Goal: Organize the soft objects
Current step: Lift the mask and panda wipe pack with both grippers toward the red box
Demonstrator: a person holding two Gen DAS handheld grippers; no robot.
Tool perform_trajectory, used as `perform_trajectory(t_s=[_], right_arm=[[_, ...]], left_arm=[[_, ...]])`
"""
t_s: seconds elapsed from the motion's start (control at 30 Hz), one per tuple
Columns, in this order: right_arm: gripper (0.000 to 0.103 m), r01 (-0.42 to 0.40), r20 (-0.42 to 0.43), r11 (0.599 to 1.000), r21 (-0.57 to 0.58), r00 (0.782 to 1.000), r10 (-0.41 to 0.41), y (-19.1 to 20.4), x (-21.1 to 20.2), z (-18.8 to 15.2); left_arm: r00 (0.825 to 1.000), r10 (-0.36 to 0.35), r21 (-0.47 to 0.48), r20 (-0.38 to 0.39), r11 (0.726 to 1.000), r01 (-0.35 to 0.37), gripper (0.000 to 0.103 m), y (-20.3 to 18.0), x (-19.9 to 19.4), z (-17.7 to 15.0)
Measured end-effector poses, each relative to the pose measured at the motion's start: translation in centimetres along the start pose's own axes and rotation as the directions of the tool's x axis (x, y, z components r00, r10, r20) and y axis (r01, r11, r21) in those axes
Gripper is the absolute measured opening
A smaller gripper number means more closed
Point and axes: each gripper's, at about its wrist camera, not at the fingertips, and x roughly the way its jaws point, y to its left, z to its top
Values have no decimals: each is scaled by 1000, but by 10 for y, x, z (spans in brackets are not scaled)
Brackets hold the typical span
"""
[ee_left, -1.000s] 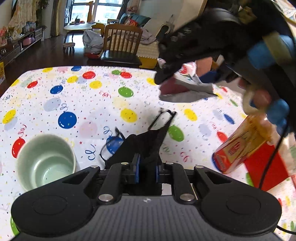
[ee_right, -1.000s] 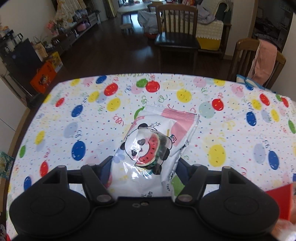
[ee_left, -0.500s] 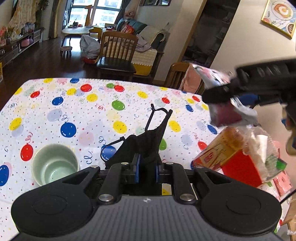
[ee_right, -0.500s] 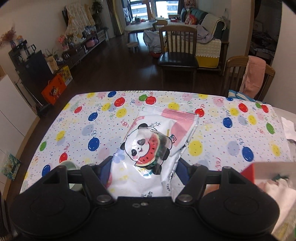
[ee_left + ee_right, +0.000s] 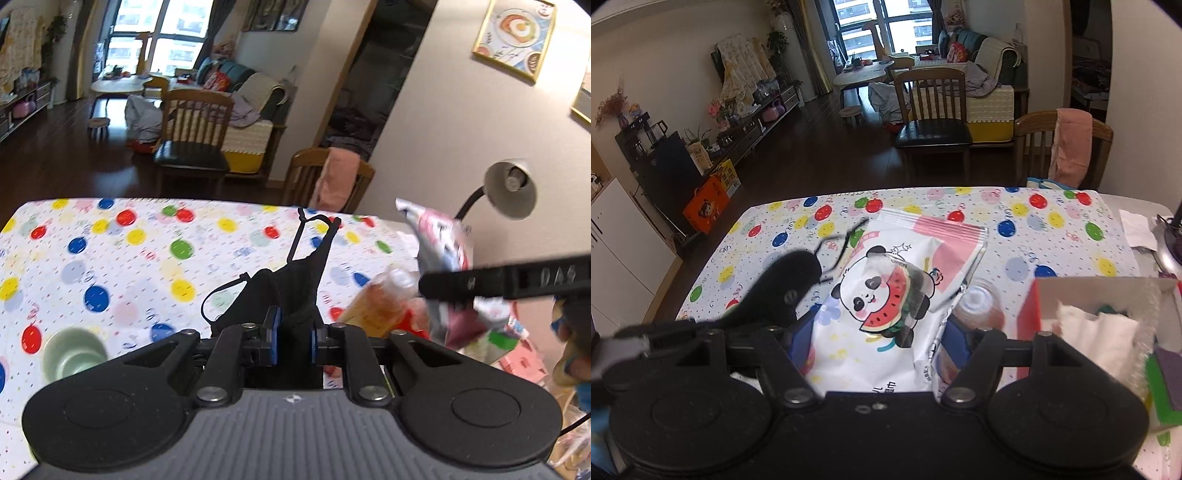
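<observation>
Both your grippers hold something: left gripper (image 5: 293,341) pinches the black face mask (image 5: 286,286), right gripper (image 5: 879,341) clamps the panda pouch (image 5: 886,295), long axes pointing forward.

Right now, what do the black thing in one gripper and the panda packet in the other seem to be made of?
Black face mask: looks like soft matte fabric; it folds limply and has thin cord loops. Panda packet: seems to be glossy printed plastic film, with shiny wrinkles and a crimped top edge.
</observation>
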Motion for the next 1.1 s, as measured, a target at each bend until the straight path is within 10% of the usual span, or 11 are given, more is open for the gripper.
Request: perform_trajectory(t_s=[1.1], right_arm=[[69, 113, 33, 970, 215, 992, -123, -225, -72, -69]], left_arm=[[989, -147, 199, -17, 969, 148, 15, -204, 58, 46]])
